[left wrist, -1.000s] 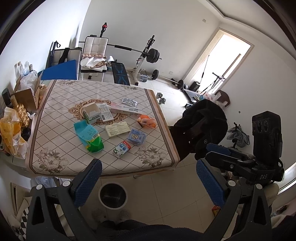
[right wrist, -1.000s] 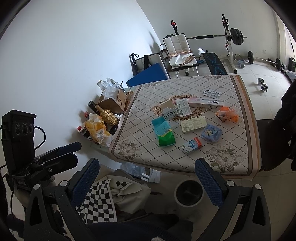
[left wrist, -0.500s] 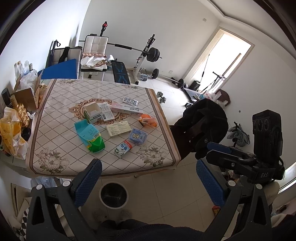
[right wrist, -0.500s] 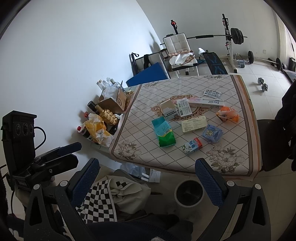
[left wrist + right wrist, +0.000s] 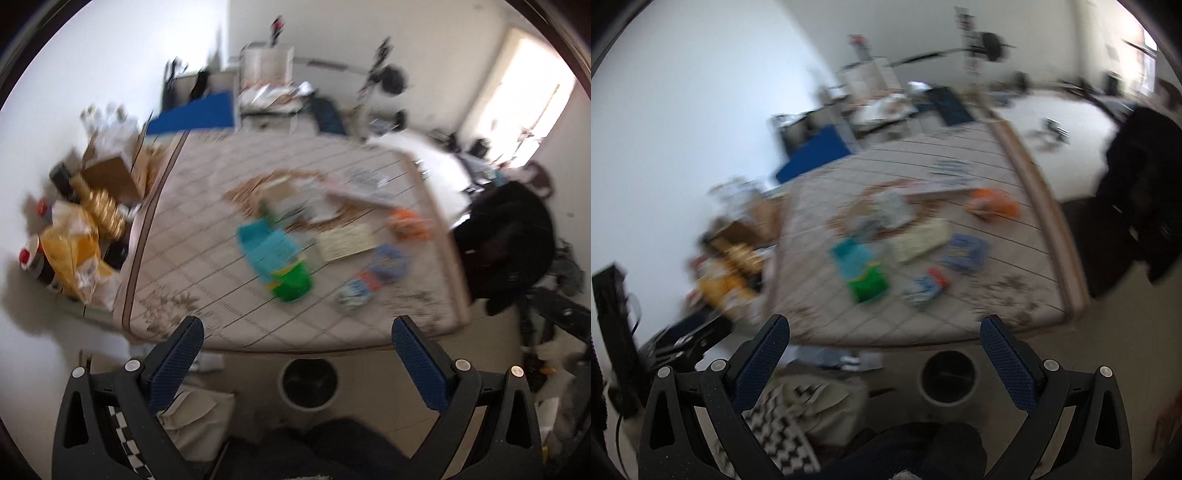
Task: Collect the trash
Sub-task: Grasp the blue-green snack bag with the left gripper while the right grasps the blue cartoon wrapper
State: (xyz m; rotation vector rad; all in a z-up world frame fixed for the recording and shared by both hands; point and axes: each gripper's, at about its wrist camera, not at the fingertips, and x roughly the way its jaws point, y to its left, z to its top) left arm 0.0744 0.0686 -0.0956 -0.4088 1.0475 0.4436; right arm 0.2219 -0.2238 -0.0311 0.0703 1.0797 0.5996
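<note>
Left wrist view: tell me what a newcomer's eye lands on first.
The table with its diamond-patterned cloth fills the middle, strewn with litter; the teal and green packet at its centre is brightest. Below its near edge a round bin stands on the floor, framed between the wide-open left gripper fingers. Everything is motion-blurred.

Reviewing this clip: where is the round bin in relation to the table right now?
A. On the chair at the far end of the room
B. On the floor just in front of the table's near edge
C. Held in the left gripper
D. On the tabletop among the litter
B: the bin stands on the floor below the near edge of the table, while both the left gripper and right gripper are open and empty.
</note>
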